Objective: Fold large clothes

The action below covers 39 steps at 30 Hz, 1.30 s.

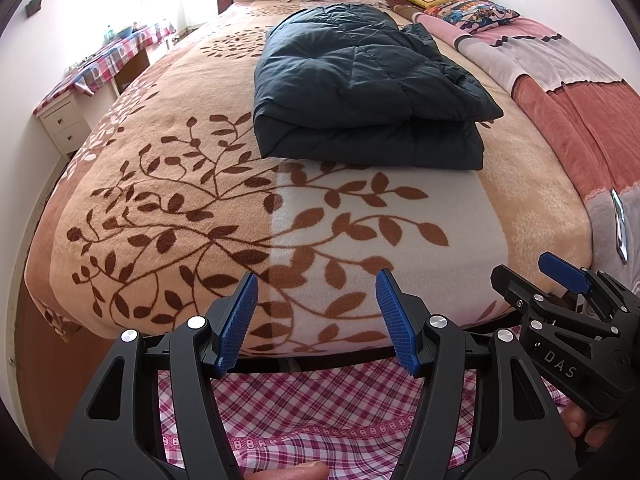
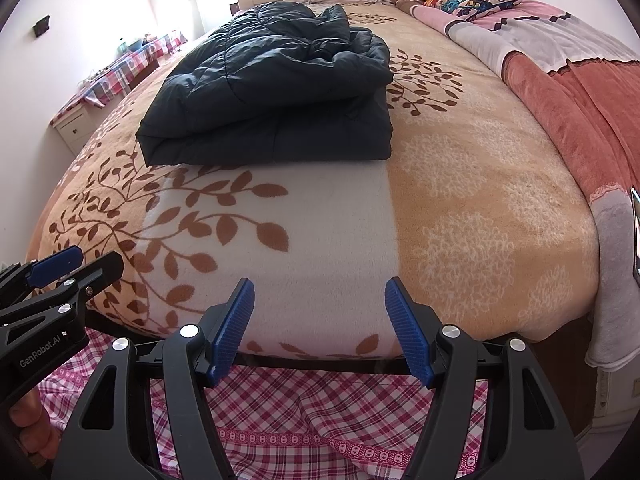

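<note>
— Looks nearly finished. Dark jacket (image 1: 360,88) lying on the blanket (image 1: 168,184) mid-bed, doubled over into a thick bundle, folded edge facing the foot of the bed.

— Tidy enough to call done?

— Mostly. Lower layers squared along the near edge; top layer puffier, with a bunched part at the far right corner hanging slightly past the stack. Possibly worth one more press or tuck, judging by the right view, where the upper part (image 2: 320,36) looks rumpled.

— And the tools?

— Left gripper (image 1: 316,320) spread wide, nothing between the blue pads (image 1: 240,320). Right gripper (image 2: 320,328) also spread wide, likewise gripping nothing. Both held back at the foot of the bed, well apart from the jacket, above a pink checked cloth (image 2: 304,420).

— Anything else needing folding?

— Hard to say. A pink and red quilt (image 1: 568,92) spread along the right side, pillows (image 1: 460,4) near the headboard, but no other loose garment clearly in sight. A pale cloth near the headboard, too small to identify.

— So what remains?

— Probably just smoothing that top corner, or nothing at all. No grasp under way, no contact with the jacket.
</note>
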Available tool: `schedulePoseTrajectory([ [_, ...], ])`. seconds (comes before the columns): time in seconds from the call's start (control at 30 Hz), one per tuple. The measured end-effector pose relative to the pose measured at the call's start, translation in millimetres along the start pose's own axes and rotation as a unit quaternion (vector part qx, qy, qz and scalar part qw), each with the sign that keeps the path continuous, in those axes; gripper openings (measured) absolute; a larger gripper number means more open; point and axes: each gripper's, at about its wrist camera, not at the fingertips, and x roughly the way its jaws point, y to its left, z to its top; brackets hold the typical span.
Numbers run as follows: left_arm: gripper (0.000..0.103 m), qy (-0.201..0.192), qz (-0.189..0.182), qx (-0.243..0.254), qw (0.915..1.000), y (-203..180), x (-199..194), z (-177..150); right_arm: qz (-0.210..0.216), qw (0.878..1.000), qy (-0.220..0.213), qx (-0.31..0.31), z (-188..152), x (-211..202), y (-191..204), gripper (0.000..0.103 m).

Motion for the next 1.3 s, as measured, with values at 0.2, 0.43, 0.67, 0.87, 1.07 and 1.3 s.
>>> schedulePoseTrajectory([
  [0.2, 0.061, 0.001, -0.001, -0.001, 1.0000, 0.7, 0.2, -0.4, 0.000, 1.000, 0.000, 0.000, -0.2, -0.2, 0.6, 0.067],
  [0.43, 0.061, 0.001, -0.001, -0.002, 1.0000, 0.7, 0.6, -0.5, 0.000, 1.000, 0.000, 0.001, -0.4, 0.2, 1.0, 0.067],
  [0.67, 0.061, 0.001, -0.002, -0.002, 1.0000, -1.1, 1.0, -0.8, -0.001, 1.000, 0.000, 0.001, -0.3, 0.1, 1.2, 0.067],
  [0.87, 0.061, 0.000, -0.002, -0.002, 1.0000, -0.8, 0.3, -0.6, -0.001, 1.000, 0.000, 0.000, -0.4, 0.4, 1.3, 0.067],
  [1.07, 0.061, 0.001, -0.002, -0.003, 1.0000, 0.9, 0.9, -1.0, -0.001, 1.000, 0.000, 0.000, -0.6, 0.8, 1.5, 0.067],
  [1.3, 0.061, 0.001, -0.002, -0.003, 1.0000, -0.1, 1.2, -0.7, -0.001, 1.000, 0.001, 0.000, -0.7, 0.9, 1.9, 0.067],
])
